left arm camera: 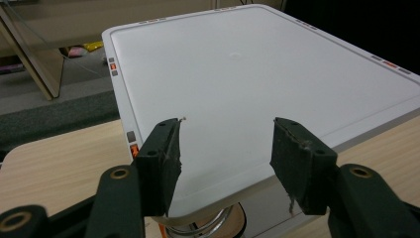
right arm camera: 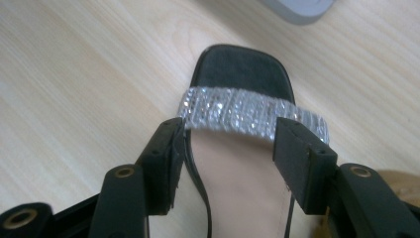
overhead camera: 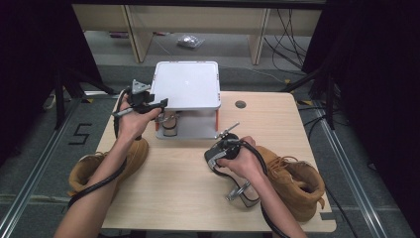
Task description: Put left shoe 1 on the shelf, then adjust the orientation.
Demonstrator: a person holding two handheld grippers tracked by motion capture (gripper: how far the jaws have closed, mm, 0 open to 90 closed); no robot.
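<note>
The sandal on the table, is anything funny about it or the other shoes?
Only mild oddities. The sandal lies alone near the table's front, between the right gripper's open jaws; its partner seems tucked under the white shelf. Two tan boots hang over the table's side edges.

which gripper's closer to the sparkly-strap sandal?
Right. The right gripper hangs directly over the sandal, open jaws either side of its footbed. The left gripper is across the table at the white rack.
</note>
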